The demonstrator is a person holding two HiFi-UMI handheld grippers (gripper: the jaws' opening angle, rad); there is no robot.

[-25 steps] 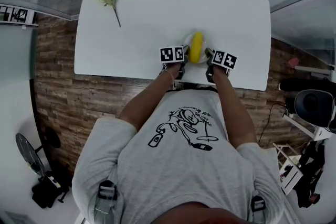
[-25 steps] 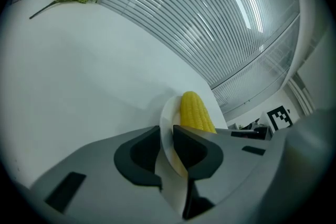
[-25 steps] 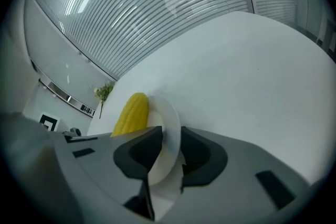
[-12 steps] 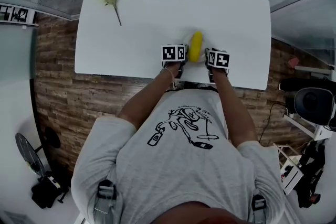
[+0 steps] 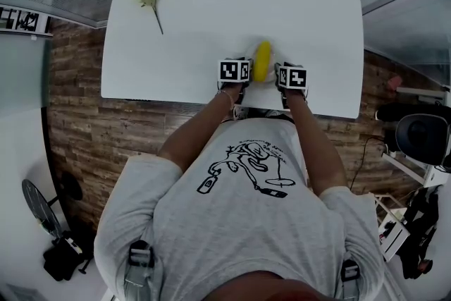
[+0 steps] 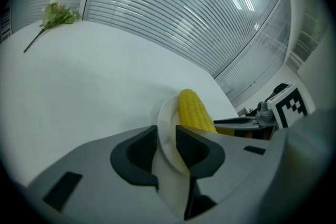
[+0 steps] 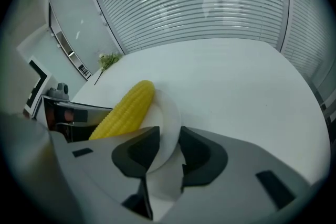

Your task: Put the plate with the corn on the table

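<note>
The left gripper (image 6: 167,136) has its two dark jaws drawn narrow on the near rim of a small round white plate (image 6: 167,113); its pads look pressed against the rim on both sides. The right gripper (image 7: 169,139) straddles the opposite rim of the same plate, and its jaws are opening, with the rim between them but apparently no longer pinched.

On the plate lies a yellow cob of corn (image 6: 194,110), lengthwise between the two grippers, its tip pointing away from the person. The plate appears to sit flat on the white rectangular table (image 6: 94,86), near the edge closest to the person. Far off at the table's back left corner lies a sprig of pale flowers (image 6: 55,13), well apart from everything else.

As for handling, the plate looks stiff, thin and smooth, probably light, and likely to chip if dropped. Its glossy rim offers little friction, so a hold from two opposite sides seems the sound way to carry it level. The cob is round and loose on a shallow surface. I judge that it will roll off at any tilt, so the rim should be let go evenly, without nudging the plate.
</note>
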